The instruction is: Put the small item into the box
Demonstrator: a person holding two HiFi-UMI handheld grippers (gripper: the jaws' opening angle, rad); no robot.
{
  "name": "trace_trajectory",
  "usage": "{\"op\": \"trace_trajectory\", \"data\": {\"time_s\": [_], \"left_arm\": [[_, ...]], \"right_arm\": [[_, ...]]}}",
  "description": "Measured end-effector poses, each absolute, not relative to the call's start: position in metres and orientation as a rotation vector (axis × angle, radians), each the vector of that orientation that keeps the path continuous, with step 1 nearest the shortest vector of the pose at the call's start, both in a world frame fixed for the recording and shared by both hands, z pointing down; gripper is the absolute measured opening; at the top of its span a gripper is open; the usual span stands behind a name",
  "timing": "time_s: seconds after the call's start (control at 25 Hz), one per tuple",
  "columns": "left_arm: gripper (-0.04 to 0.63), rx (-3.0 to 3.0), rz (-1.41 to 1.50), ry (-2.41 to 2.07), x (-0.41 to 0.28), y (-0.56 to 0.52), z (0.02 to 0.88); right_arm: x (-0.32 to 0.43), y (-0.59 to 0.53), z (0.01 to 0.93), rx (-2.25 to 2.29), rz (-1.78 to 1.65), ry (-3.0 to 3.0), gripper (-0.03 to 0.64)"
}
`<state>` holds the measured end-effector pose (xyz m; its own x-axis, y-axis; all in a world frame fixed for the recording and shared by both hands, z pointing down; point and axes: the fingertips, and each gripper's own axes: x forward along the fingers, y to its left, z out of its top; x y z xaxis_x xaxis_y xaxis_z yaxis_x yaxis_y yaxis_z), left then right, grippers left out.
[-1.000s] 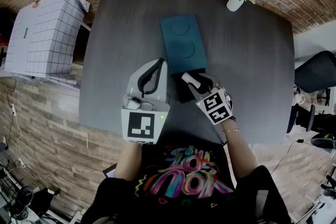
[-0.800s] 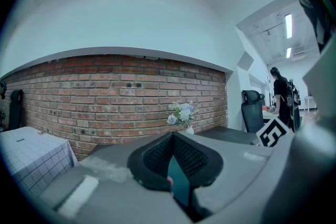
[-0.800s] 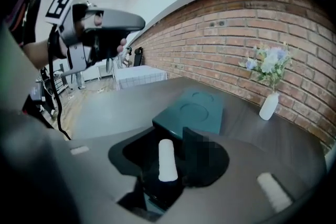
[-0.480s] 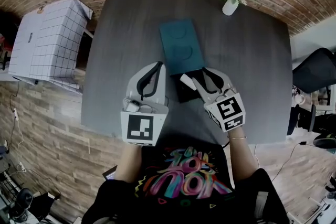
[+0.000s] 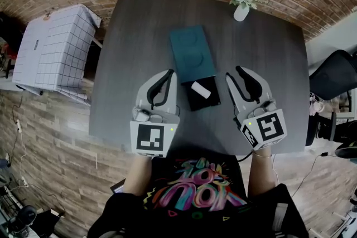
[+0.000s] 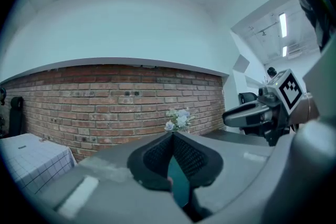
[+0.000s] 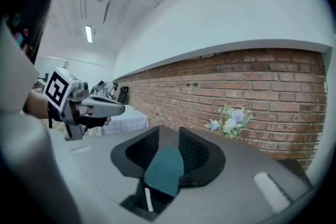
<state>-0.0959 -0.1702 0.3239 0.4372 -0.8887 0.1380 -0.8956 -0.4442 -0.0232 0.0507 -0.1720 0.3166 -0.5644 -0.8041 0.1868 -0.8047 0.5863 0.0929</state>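
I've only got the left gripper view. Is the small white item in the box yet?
Observer: Yes. The head view shows the white item lying in the open black box.
Operator: Anything in the other gripper?
Observer: No. The right gripper has its jaws apart with nothing between them. They have just closed partway.
Operator: Is the box closed?
Observer: No. The teal lid lies flat at the box's far end, leaving the near part uncovered.
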Motion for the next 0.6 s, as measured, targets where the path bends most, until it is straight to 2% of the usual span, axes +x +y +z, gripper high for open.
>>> {"op": "trace_trajectory", "data": {"time_s": [0.6], "left_arm": [[0.002,2.637,0.189,-1.624,-0.101,-0.166,0.317]], "right_arm": [[0.083,-0.149,0.287,1.552,0.002,-2.639,0.032]]}}
